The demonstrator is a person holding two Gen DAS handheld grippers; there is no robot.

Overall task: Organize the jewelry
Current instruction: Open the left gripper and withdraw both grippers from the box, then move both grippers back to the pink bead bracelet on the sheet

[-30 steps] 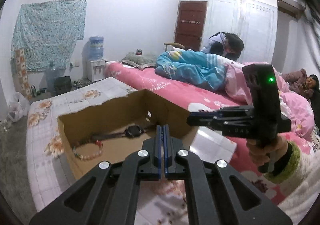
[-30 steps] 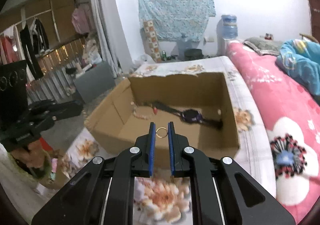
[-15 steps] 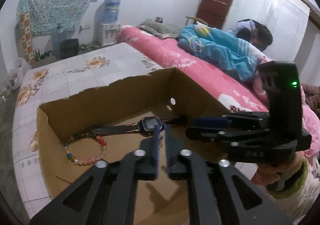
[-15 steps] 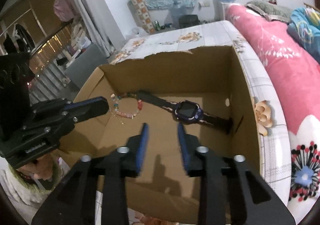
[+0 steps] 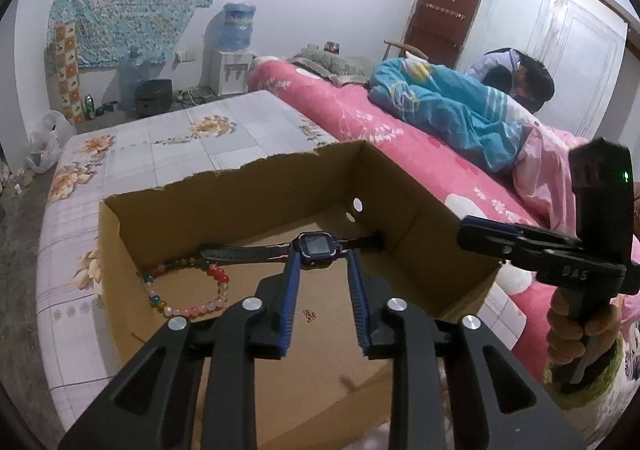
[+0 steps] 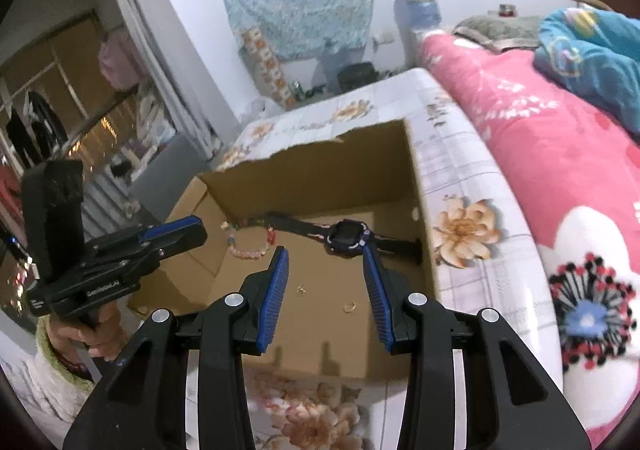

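An open cardboard box (image 5: 240, 202) (image 6: 320, 170) stands on the floral mattress. On its floor lie a dark watch (image 5: 316, 246) (image 6: 348, 238) and a coloured bead bracelet (image 5: 188, 290) (image 6: 248, 246). A gold ring (image 6: 350, 306) and a small gold piece (image 5: 310, 315) (image 6: 301, 290) lie loose nearer me. My left gripper (image 5: 323, 256) hangs over the box with its jaws opening and nothing between them. My right gripper (image 6: 325, 252) is open above the ring, also with nothing between its jaws. Each gripper shows in the other's view, at the box's side.
The mattress (image 5: 160, 138) borders a pink quilt (image 5: 400, 146) (image 6: 560, 154) with a blue blanket (image 5: 448, 110) on it. A person (image 5: 524, 78) sits beyond the bed. A water dispenser (image 5: 234, 62) stands at the far wall. Hanging clothes (image 6: 36, 130) fill the left side.
The right gripper held the gold ring; it has opened and the ring now lies on the box floor. The left gripper moved over the box and opened from shut.
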